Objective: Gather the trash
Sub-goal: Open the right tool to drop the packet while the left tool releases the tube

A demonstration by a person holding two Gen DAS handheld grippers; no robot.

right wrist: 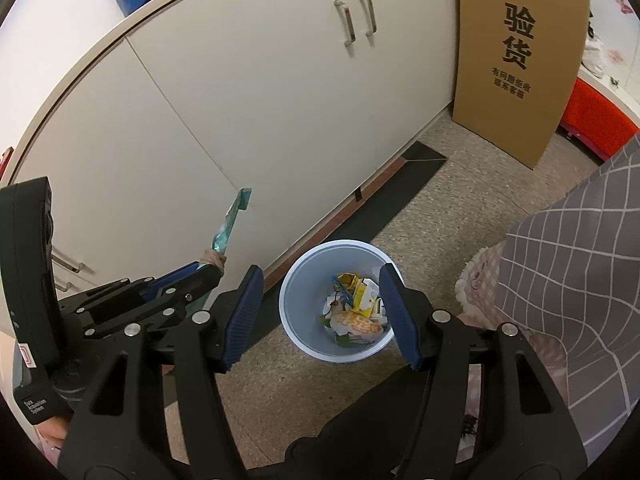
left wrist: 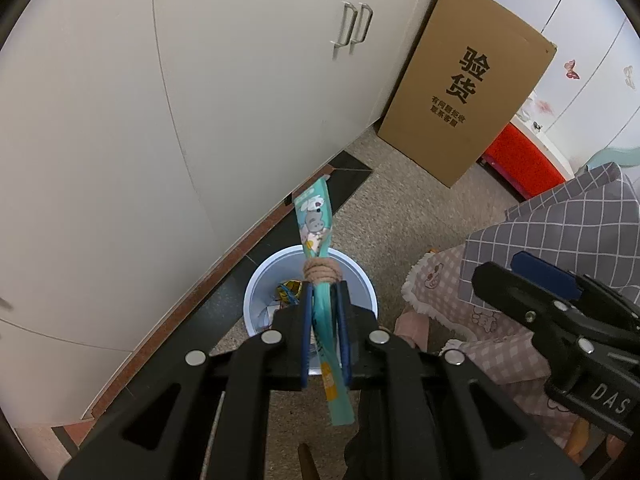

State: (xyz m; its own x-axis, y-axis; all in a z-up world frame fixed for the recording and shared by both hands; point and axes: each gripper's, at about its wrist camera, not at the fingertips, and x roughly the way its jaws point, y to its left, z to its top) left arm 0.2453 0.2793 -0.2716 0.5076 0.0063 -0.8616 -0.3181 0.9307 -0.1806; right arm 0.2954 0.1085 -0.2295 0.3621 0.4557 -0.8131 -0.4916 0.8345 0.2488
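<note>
Speckled floor (right wrist: 472,200) beside a run of white cabinets (right wrist: 248,112), dark baseboard strip along the foot.

Left gripper (left wrist: 325,292): blue pads pressed nearly together, pinching a teal wrapper (left wrist: 314,216) tied round with a tan cord knot (left wrist: 320,271). Upper end of wrapper standing above the jaws, lower tail hanging below them. Held over the rim of the pale blue bin (right wrist: 304,280), presumably for release straight down into it; seen from the right wrist, the wrapper (right wrist: 228,228) seems to hang left of the bin mouth, so alignment uncertain.

Right gripper (right wrist: 320,312): fingers spread wide, nothing between the pads, framing the bin mouth from above. Probably emptied already, judging by the litter (right wrist: 356,312) of yellow, white and green scraps lying in the bin's bottom.

Around: tall cardboard box (right wrist: 516,60) leaning against the cabinet end, well apart from the bin; grey checked cloth (right wrist: 572,280) and a pink fringed cloth (left wrist: 444,280) draped near the bin's right side; red crate (left wrist: 524,164) farther back. No obstacle over the bin opening except the right gripper itself, close beside the left one's drop path.
</note>
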